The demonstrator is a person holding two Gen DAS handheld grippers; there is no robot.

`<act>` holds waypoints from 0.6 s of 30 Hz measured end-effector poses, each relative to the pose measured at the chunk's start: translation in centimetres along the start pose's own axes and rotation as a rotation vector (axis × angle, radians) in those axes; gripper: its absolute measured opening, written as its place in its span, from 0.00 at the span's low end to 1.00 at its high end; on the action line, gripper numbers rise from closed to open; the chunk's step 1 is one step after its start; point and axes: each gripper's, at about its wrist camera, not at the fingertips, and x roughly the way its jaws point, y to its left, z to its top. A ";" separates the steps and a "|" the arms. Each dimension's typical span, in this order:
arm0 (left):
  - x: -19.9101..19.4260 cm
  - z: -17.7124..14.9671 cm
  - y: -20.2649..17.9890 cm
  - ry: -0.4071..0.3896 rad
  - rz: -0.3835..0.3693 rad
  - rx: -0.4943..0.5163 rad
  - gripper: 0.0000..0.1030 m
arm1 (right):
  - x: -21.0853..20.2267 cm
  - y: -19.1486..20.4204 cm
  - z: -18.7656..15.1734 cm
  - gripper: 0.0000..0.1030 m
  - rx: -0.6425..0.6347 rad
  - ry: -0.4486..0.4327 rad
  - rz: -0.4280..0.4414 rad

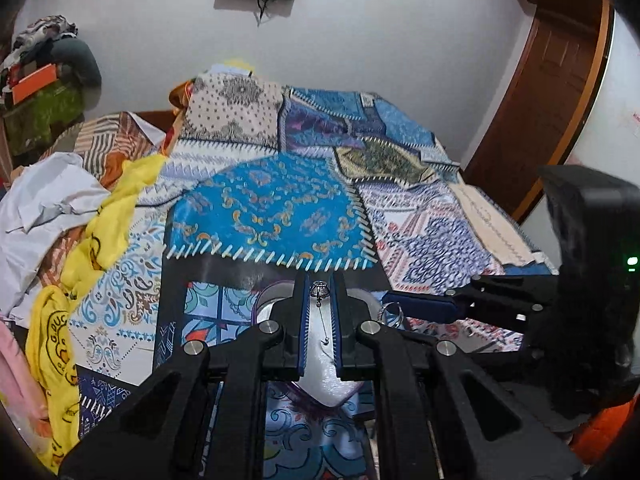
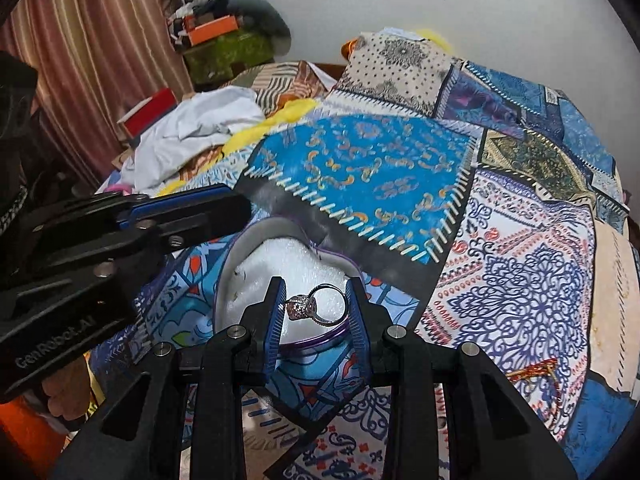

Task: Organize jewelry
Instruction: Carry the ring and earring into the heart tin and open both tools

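The ring (image 2: 318,305) with its pale stone cluster is sitting crosswise between the right gripper's (image 2: 316,300) blue pads, stone against one pad and band against the other, so the jaws are pinching it partway closed. Held by its widest span, it probably cannot roll out.

The left gripper (image 1: 320,300) is carrying a small drop earring (image 1: 320,294): its jaws are pressed nearly together on the ornamental cap, and the thin pin is hanging free below, likely because the cap is the only part bulky enough to grip.

Both pieces are hovering over a heart-shaped jewelry box (image 2: 280,258) with a purple rim and white foam lining, lying open on the patchwork bedspread (image 2: 360,168). The grippers are angling down toward it side by side, which suggests both items are meant for the foam. Dark specks on the foam are too small to identify.

Rumpled white and yellow cloths (image 1: 80,208) are lying well apart, at the bed's edge.
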 end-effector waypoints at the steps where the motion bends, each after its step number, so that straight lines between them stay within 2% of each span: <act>1: 0.2 -0.1 0.1 0.011 -0.006 -0.003 0.08 | 0.1 0.1 0.0 0.27 -0.001 0.003 0.001; 10: 1.0 -0.8 0.3 0.051 -0.002 0.011 0.08 | 1.1 0.3 -0.3 0.27 -0.018 0.031 0.010; 18: -1.3 -0.5 0.5 0.013 0.049 0.009 0.10 | 1.2 0.9 -0.1 0.28 -0.052 0.036 -0.003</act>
